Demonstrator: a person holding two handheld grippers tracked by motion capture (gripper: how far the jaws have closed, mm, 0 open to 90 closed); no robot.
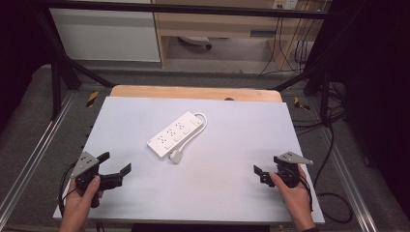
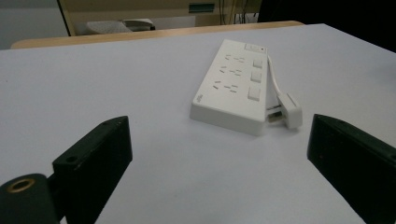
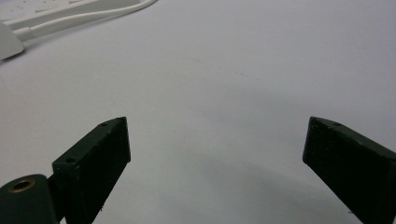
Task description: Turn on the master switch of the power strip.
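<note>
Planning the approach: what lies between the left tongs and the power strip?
Nothing: only bare white table top separates the open left tongs from the power strip, seen in the left gripper view.

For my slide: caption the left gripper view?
Open left gripper faces a white power strip with its plug on the table.

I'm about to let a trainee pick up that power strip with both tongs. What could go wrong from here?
The power strip lies flat on the smooth table, so it may slide rather than lift. Its plug and short cable sit loose beside it and could swing or snag. Both left tongs and right tongs are open and well apart from it, so a rushed reach could knock it.
</note>
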